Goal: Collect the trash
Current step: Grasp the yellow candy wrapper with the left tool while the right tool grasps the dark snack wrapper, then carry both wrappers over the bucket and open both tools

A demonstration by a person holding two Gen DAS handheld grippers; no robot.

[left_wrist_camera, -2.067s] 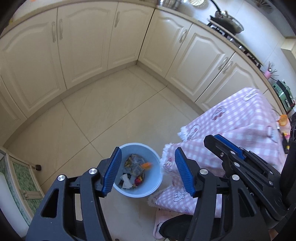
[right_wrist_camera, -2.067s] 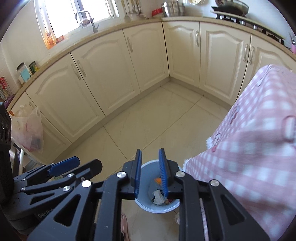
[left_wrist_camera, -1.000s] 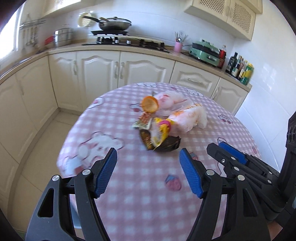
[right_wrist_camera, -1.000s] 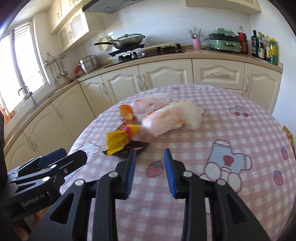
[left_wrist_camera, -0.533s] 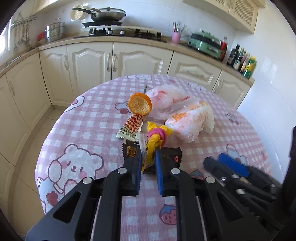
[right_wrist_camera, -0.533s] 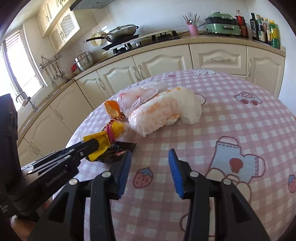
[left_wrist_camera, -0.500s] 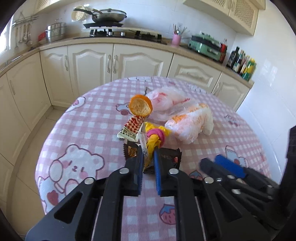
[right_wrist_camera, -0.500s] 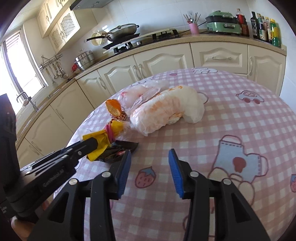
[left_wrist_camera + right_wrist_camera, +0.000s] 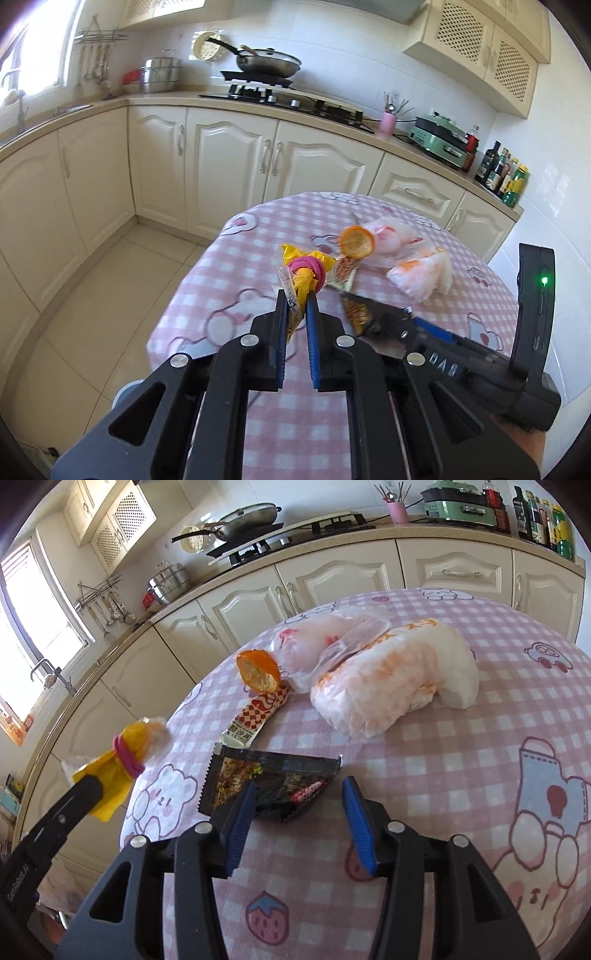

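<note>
My left gripper [image 9: 296,308] is shut on a yellow wrapper tied with a pink band [image 9: 303,275] and holds it in the air above the table's left edge; it also shows in the right wrist view [image 9: 122,762]. My right gripper [image 9: 298,806] is open, its jaws on either side of a black snack wrapper [image 9: 269,779] lying on the pink checked tablecloth [image 9: 461,775]. Behind it lie a red-and-white sachet [image 9: 260,714], an orange peel [image 9: 258,670] and two white plastic bags [image 9: 391,679].
Cream cabinets [image 9: 229,162] and a counter with a hob and pan [image 9: 267,64] run behind the round table. The tiled floor [image 9: 92,314] lies to the left. The blue bin's rim [image 9: 123,391] shows low beside my left gripper.
My left gripper has lifted the yellow wrapper off the table and swung left with it. My right gripper has opened wider and moved down around the black wrapper.
</note>
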